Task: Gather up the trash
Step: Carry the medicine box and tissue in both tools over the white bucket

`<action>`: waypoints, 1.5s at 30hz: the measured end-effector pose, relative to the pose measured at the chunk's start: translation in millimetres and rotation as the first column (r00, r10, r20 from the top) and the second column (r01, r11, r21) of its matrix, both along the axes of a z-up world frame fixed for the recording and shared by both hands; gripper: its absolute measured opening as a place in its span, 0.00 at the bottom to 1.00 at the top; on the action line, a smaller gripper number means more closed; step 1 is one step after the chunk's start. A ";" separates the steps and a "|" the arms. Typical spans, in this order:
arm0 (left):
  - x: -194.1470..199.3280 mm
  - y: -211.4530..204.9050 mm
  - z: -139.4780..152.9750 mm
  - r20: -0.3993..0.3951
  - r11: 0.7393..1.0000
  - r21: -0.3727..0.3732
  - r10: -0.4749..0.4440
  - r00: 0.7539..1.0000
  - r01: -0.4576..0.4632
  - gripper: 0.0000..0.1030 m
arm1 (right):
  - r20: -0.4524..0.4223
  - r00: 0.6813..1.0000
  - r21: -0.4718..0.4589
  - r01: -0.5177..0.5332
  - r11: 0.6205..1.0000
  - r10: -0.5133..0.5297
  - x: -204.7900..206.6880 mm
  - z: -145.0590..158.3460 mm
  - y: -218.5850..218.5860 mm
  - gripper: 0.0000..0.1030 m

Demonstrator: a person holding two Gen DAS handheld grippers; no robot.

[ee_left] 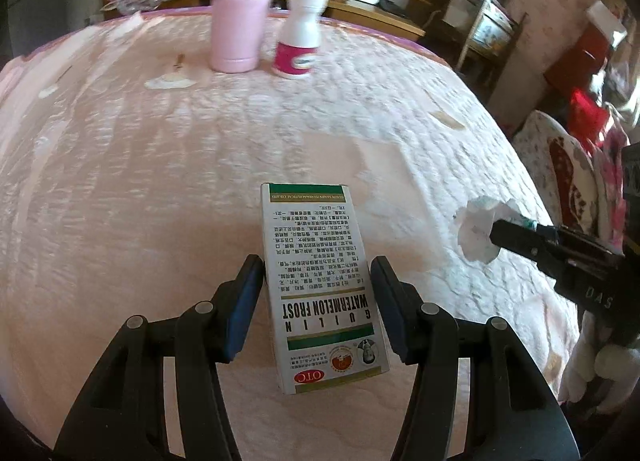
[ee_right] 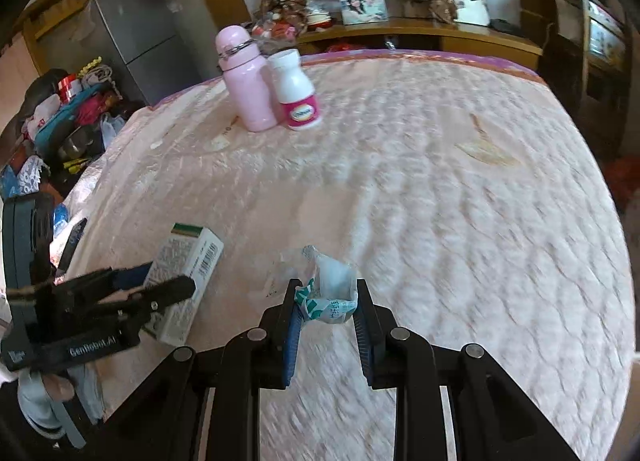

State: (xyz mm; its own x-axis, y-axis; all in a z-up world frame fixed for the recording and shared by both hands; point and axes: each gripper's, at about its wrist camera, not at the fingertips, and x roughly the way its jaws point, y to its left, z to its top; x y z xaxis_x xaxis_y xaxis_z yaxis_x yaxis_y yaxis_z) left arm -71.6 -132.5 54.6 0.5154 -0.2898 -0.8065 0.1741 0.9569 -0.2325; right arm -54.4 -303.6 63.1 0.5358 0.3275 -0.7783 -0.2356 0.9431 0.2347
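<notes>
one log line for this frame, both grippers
left gripper: shut on medicine box | right gripper: shut on crumpled wrapper | both above pink quilt

lighting: soft indoor daylight, warm pink cast, moderately bright. glare: pale sheen across the quilted cover [ee_left: 200, 181]. shadows: faint, diffuse. blur: motion smear on the cover in both views, strongest at lower right of the right wrist view. distortion: fisheye bowing, dark vignetted corners.

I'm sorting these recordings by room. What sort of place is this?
Most likely a bedroom in a lived-in home: a bed with a pink quilted cover, a wooden headboard shelf holding a framed photo, and a grey fridge in the corner.
</notes>
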 end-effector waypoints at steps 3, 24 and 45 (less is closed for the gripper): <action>-7.6 -16.3 2.9 0.008 1.000 0.002 -0.027 1.000 0.027 0.52 | 0.003 1.000 -0.001 0.020 1.000 -0.020 -14.9 3.0 -13.3 0.23; -37.4 -160.1 18.2 0.041 0.958 0.018 -0.286 0.957 0.285 0.53 | -0.013 0.964 -0.039 0.265 0.963 -0.266 -105.4 15.7 -151.2 0.23; -56.5 -282.2 32.5 0.060 0.882 0.015 -0.471 0.880 0.471 0.52 | -0.027 0.872 -0.047 0.487 0.872 -0.488 -166.3 11.6 -268.2 0.23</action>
State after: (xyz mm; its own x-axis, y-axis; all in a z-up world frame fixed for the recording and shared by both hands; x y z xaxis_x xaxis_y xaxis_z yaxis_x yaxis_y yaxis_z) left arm -128.1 -414.7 87.1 0.3651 -0.5106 -0.7784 0.6183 0.7581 -0.2073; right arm -220.7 -571.8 74.7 0.5907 0.0029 -0.8069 0.2642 0.9442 0.1968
